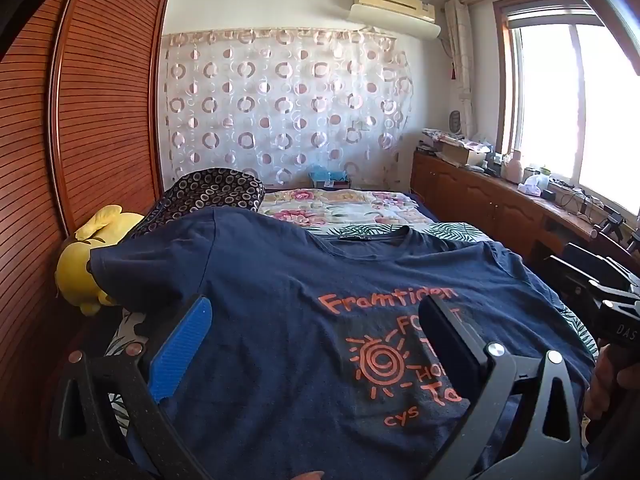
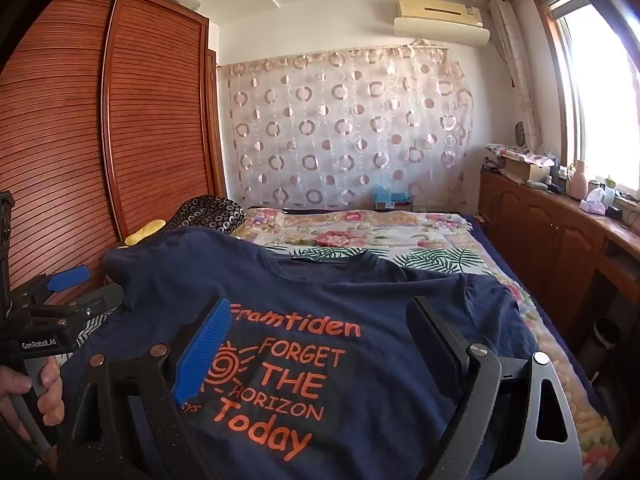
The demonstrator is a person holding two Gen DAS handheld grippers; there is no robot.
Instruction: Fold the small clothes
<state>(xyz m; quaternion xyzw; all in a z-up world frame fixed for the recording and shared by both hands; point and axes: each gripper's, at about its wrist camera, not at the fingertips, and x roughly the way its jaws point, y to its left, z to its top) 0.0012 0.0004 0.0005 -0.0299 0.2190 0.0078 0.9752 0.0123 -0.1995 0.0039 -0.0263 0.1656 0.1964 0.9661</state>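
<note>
A navy T-shirt (image 1: pixel 304 280) with orange print lies spread face-up on the floral bedspread (image 2: pixel 360 236). Above its chest print hovers the left gripper (image 1: pixel 316 320), fingers spread wide; the right gripper (image 2: pixel 320 324) hangs beside it, equally spread, gripping nothing.

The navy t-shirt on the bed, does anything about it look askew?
Yes. The navy t-shirt isn't flat: its left sleeve rides up over the yellow plush toy and a patterned cushion.
</note>
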